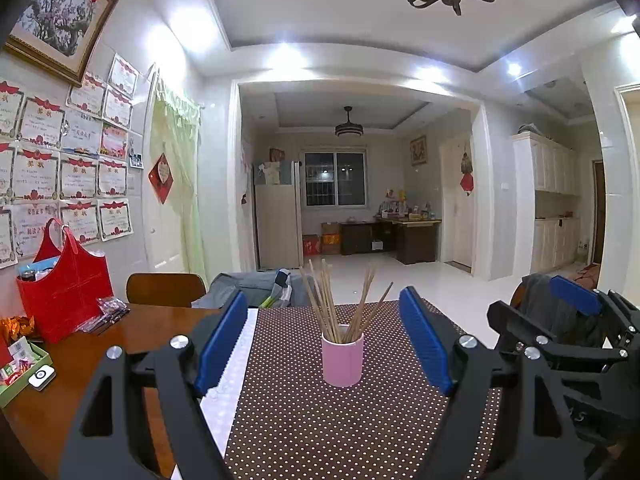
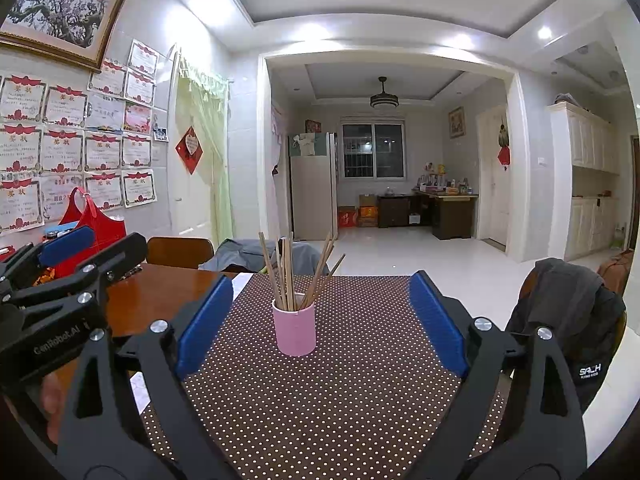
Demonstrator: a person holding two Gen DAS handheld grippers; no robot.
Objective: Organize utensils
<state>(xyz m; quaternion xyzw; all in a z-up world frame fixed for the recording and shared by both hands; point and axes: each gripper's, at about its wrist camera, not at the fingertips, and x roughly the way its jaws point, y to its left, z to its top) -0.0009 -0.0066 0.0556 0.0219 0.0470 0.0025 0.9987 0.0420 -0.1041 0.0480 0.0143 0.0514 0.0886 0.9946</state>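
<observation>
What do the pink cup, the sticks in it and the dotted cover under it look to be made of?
Pink cup: looks like matte plastic or glazed ceramic; smooth, even colour, no clear shine.
Chopsticks: probably bamboo or wood; thin, straight, pale tan, dull.
Dotted cloth: seemingly fabric or vinyl; brown with white dots, lying flat on the glossy wooden table.

White lettering reading "GenRobot.AI" runs along the black body of the left gripper (image 2: pixel 60 264), seen from the right wrist. A dark jacket (image 2: pixel 568 320) draped over a chair carries a white "SALH" logo; the smaller line beneath it is too small to read.
</observation>
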